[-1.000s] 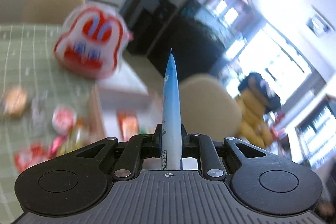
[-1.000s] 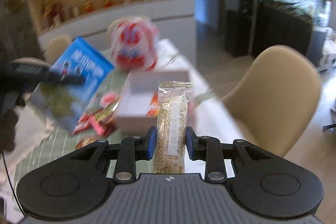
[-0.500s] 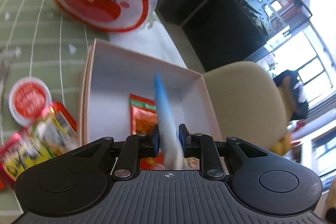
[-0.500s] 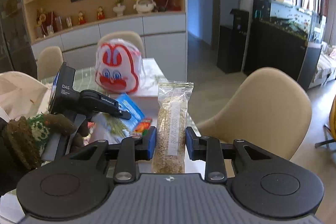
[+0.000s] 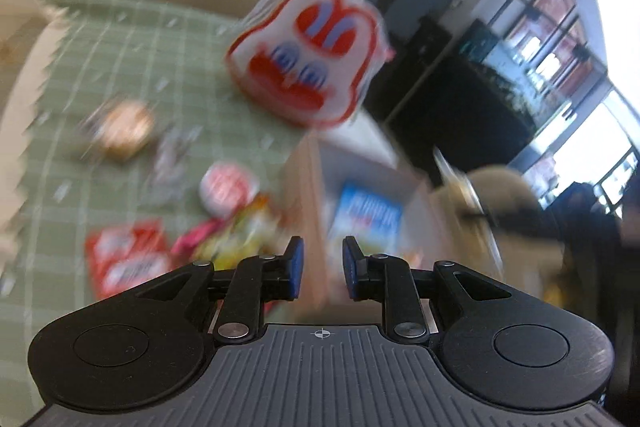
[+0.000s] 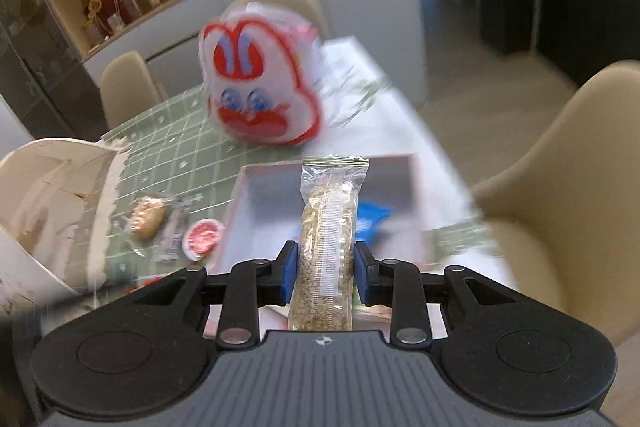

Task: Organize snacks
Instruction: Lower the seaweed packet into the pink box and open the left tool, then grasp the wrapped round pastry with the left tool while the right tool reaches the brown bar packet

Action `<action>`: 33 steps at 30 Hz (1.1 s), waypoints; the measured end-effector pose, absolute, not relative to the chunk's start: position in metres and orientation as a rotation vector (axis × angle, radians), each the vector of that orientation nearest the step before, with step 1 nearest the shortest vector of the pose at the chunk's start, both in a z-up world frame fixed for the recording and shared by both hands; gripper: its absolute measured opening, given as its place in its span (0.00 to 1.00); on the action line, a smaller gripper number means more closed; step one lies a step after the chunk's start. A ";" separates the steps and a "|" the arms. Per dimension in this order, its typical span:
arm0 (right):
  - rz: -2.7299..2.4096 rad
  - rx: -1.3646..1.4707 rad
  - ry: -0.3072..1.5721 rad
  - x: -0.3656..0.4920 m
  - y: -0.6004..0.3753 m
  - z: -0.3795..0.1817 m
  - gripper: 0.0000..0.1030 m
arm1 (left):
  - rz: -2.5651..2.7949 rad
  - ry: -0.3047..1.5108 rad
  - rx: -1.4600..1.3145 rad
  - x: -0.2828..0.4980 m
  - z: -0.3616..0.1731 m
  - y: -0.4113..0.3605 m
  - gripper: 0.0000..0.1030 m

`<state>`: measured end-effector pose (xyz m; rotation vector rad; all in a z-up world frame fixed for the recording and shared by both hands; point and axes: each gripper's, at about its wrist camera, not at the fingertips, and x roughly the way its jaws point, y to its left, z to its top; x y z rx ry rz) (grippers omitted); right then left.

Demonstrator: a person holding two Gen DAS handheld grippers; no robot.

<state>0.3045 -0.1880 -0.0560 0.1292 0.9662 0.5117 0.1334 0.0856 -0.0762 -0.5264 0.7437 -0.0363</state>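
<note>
Two grippers are at work over one table. The left gripper stands with its blue pads parted and nothing between them; its jaws have just been opening. The right gripper is clamped on one clear packet of grain, which stands upright between the pads at the lower middle of its frame.

One shallow pale box sits at the table's right-hand edge. In the left view it fills the centre right, and one blue packet lies inside it, just past the parted pads. The right view shows the same blue packet peeking out to the right of the grain packet.

One big bag with a red and white rabbit face stands behind the box, toward the top middle of both frames.

On the green checked cloth, left of the box, the loose snacks lie near each other: one round red and white tub, one brown bun in clear wrap, one flat red packet and one yellowish packet just beside the box wall (blur hides their labels, and there may be more in that heap).

The upper left stretch of cloth lies bare. Beyond the table's right edge is one tan chair, then open floor. One white torn paper bag occupies the left edge of the right view.
</note>
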 end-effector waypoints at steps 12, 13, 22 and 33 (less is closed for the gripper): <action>0.588 -0.001 0.980 0.319 -0.077 -0.076 0.51 | 0.084 0.842 -0.516 0.055 -0.114 0.128 0.23; 0.602 -0.007 0.978 0.315 -0.070 -0.074 0.51 | 0.092 0.826 -0.510 0.058 -0.111 0.137 0.23; 0.709 -0.147 0.884 0.242 -0.026 -0.070 0.56 | 0.159 0.684 -0.284 0.188 -0.070 0.221 0.23; 0.740 -0.104 0.918 0.257 -0.013 -0.076 0.61 | 0.116 0.859 -0.122 0.269 -0.130 0.231 0.27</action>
